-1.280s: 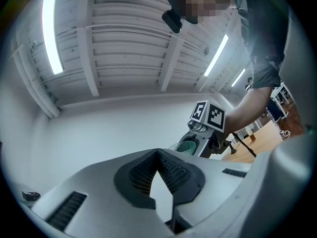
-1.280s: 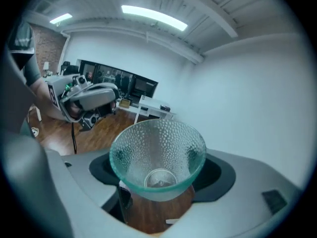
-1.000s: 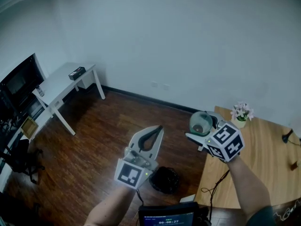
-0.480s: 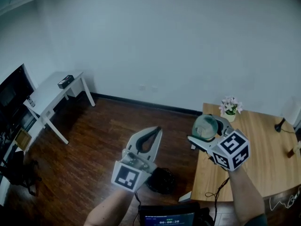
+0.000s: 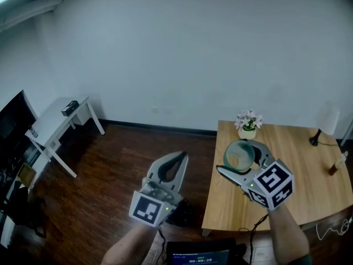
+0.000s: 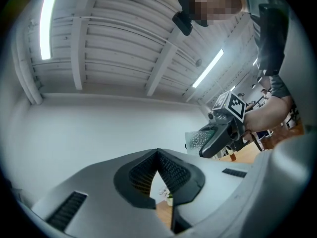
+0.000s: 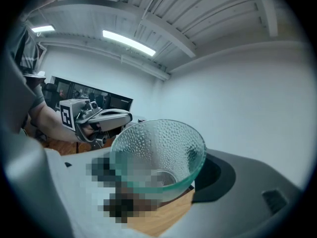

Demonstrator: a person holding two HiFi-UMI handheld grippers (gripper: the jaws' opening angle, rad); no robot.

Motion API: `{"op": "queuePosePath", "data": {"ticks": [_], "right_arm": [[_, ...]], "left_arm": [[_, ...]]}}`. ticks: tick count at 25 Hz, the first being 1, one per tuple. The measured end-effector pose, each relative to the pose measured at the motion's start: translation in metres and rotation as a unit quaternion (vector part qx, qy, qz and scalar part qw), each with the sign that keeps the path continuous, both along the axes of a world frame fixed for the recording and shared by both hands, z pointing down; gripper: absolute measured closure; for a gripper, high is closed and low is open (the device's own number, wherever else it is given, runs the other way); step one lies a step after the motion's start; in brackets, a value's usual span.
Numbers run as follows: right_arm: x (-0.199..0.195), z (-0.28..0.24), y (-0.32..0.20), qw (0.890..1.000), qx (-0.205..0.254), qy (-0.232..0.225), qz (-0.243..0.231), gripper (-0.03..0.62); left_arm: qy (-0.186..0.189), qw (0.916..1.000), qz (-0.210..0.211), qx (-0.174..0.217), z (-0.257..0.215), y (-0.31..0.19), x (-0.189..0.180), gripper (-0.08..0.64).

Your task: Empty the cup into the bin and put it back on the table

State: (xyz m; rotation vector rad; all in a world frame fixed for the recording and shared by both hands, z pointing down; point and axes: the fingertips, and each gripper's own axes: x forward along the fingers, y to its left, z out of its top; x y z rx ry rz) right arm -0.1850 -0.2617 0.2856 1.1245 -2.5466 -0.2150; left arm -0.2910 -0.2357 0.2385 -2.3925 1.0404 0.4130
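Note:
A clear dimpled glass cup [image 5: 237, 152] sits between the jaws of my right gripper [image 5: 242, 160], which is shut on it. It hangs mouth up above the left part of the wooden table [image 5: 300, 173]. In the right gripper view the cup [image 7: 158, 150] fills the middle and looks empty. My left gripper [image 5: 183, 155] is shut on nothing, its tips meeting, above the dark floor left of the table. A black bin [image 5: 179, 215] shows only as a dark edge behind the left gripper. In the left gripper view the cup [image 6: 197, 139] shows at the right.
A small pot of white flowers [image 5: 247, 123] stands at the table's back left corner. A lamp [image 5: 325, 123] and a small bottle [image 5: 337, 162] are at its right side. A white desk [image 5: 58, 117] and a dark screen [image 5: 14, 120] stand far left.
Both grippers have moved toward the table. The cup, earlier over the floor beside the table's edge, now hangs over the tabletop. The bin has slipped mostly out of sight behind the left gripper.

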Motion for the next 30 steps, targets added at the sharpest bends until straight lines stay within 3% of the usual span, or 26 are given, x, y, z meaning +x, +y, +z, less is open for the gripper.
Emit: {"op": "queuePosePath", "data": {"ticks": [14, 21, 30], "right_arm": [[0.169, 0.003, 0.095, 1.000, -0.016, 0.002, 0.013, 0.196], [0.245, 0.012, 0.123, 0.998, -0.028, -0.019, 0.060, 0.196], [0.334, 0.025, 0.125, 0.987, -0.045, -0.037, 0.153, 0.196]], "left_arm": [[0.016, 0.9991, 0.035, -0.020, 0.000, 0.077, 0.186, 0.568], [0.000, 0.9949, 0.088, -0.048, 0.012, 0.095, 0.265, 0.568], [-0.005, 0.9791, 0.177, -0.101, 0.035, 0.086, 0.353, 0.568]]}}
